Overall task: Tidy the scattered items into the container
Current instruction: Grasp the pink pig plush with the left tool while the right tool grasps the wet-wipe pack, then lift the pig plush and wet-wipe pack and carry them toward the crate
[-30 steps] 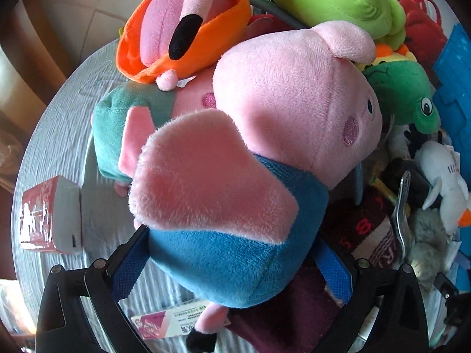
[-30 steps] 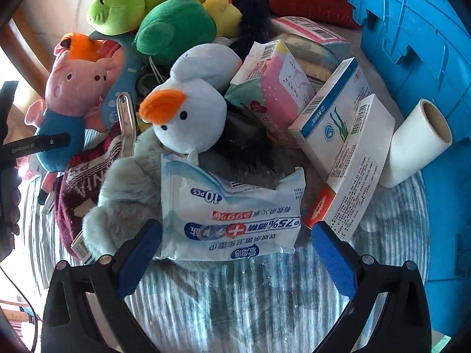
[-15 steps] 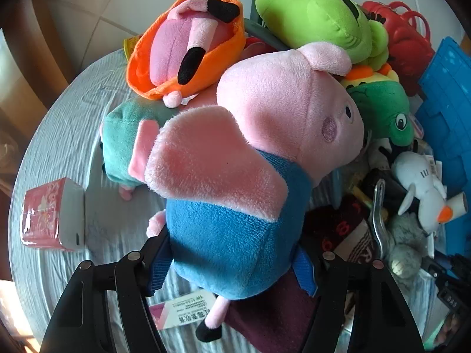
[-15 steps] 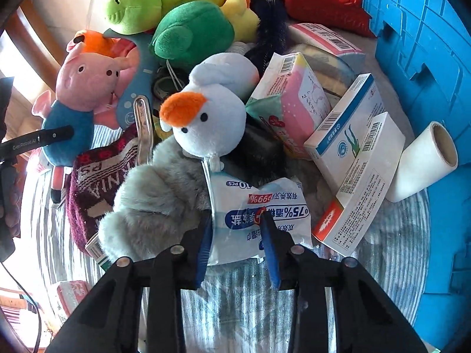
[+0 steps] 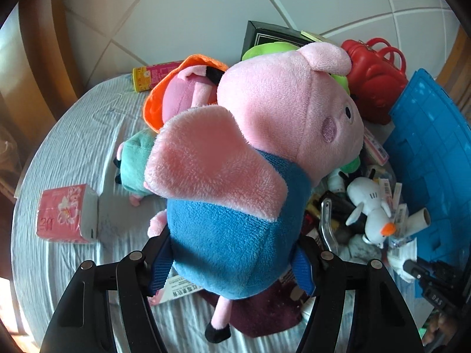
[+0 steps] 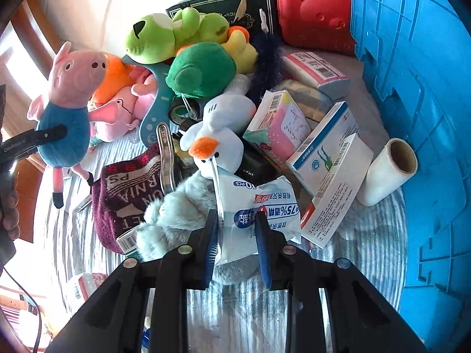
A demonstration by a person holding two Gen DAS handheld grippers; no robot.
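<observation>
A pink pig plush (image 5: 235,235) with a blue body hangs above the grey cloth-covered table (image 5: 73,135), and my left gripper (image 5: 232,264) is shut on its body. In the right wrist view the same pig plush (image 6: 64,129) dangles at the left, feet off the table. My right gripper (image 6: 236,235) has its jaws closing on a white and blue wipes pack (image 6: 265,206). The pads pinch the pack's lower end, and the pack is raised off a grey furry plush (image 6: 176,214). The blue crate (image 6: 412,88) stands along the right edge.
Piled on the table are a white duck plush (image 6: 217,144), green plushes (image 6: 200,70), a red case (image 6: 312,8), medicine boxes (image 6: 323,144), a paper roll (image 6: 388,170) and a maroon cloth (image 6: 126,194). A pink tissue pack (image 5: 66,211) lies apart at the left.
Both grippers went from wide open to shut, the left on the pig plush, the right on the wipes pack. Both then rose, lifting the pig off the table and the pack off the pile.
</observation>
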